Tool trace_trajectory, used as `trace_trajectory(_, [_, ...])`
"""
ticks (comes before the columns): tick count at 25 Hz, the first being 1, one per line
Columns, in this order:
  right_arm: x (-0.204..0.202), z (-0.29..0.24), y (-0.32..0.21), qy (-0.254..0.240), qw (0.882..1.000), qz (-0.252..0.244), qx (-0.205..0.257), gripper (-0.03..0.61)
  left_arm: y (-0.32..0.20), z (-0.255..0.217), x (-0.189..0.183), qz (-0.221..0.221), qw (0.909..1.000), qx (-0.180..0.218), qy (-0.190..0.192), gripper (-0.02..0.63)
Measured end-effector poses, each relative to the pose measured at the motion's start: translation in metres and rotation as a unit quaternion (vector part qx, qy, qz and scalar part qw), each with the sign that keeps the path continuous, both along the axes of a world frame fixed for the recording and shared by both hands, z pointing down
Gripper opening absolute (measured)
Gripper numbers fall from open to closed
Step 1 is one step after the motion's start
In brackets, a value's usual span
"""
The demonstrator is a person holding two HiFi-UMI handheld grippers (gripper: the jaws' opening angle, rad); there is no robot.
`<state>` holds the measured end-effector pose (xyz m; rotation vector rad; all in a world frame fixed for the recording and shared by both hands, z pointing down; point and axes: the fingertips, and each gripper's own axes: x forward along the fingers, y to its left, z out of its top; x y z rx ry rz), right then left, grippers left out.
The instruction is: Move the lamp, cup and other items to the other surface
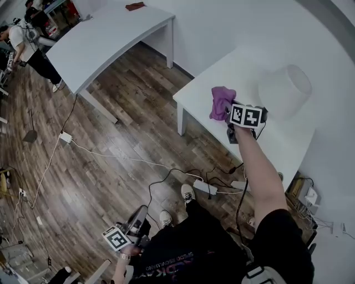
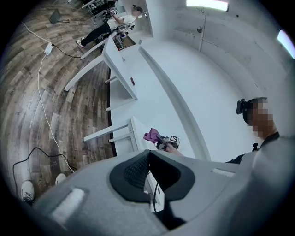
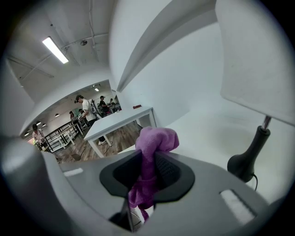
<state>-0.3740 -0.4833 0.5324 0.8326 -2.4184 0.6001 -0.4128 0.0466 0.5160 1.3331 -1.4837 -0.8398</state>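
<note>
Cloth (image 1: 221,101): purple, bunched up, pinched in the right gripper (image 1: 228,113) over the near table (image 1: 244,72), towards its left end.
Right gripper jaws: pressed onto the cloth (image 3: 152,159); a wad bulges out past the pads and a tail hangs down behind them in the right gripper view (image 3: 148,173).
Right arm: stretched out from the body towards the near table, marker cube facing up.
Lamp (image 1: 285,89): upright on the near table, to the right of the cloth and apart from it; white shade, dark stem and base (image 3: 246,159).
Left gripper (image 1: 136,217): low at the person's left side, over the floor (image 1: 111,144), well apart from both tables.
Left gripper jaws: spread, nothing between the pads (image 2: 150,173); the near table's edge and a cable show through the gap.
Far table (image 1: 111,33): white, across the floor from the near one; a small dark red thing (image 1: 135,6) lies at its far end.
Floor: dark wood planks, with a white power strip (image 1: 205,187) and loose cables (image 1: 166,172) by the person's feet.
People (image 1: 22,44): standing beyond the far table, at the picture's upper left.
</note>
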Motion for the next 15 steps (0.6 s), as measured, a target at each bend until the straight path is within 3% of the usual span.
trace_trajectory(15, [0.089, -0.090, 0.112, -0.053, 0.997, 0.033, 0.051, 0.080, 0.037, -0.027, 0.007, 0.091, 0.9938, 0.064, -0.012, -0.003])
